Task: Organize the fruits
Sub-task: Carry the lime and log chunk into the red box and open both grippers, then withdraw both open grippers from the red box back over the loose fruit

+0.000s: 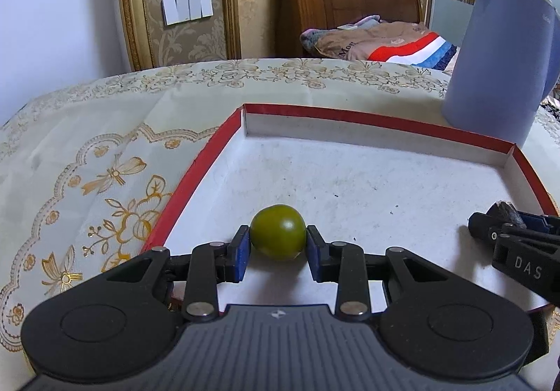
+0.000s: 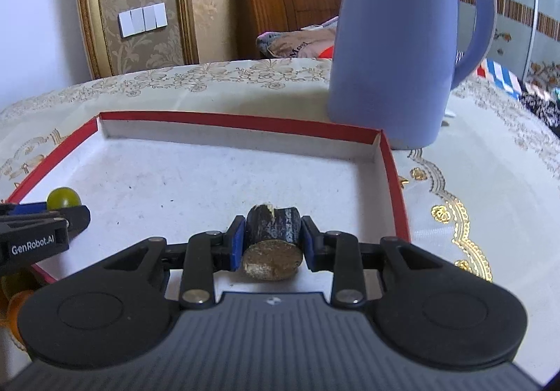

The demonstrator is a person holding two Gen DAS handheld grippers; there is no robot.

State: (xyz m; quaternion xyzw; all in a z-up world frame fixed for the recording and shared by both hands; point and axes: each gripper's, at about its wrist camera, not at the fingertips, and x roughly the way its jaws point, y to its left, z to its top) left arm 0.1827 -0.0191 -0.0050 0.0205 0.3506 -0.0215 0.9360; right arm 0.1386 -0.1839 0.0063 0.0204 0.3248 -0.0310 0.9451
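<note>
Green fruit (image 1: 278,232), round and glossy, pinched between the blue pads (image 1: 241,245) of the left gripper (image 1: 278,242), jaws narrowed to the fruit's width, low over the white floor of the red-rimmed box (image 1: 357,116). Dark sugarcane stub (image 2: 272,240), cut end facing the camera, clamped likewise in the right gripper (image 2: 272,244) inside the same box, toward its right wall. Lavender jug (image 2: 395,41) stands on the embroidered tablecloth (image 1: 105,132) just behind the box's far right corner.
</note>
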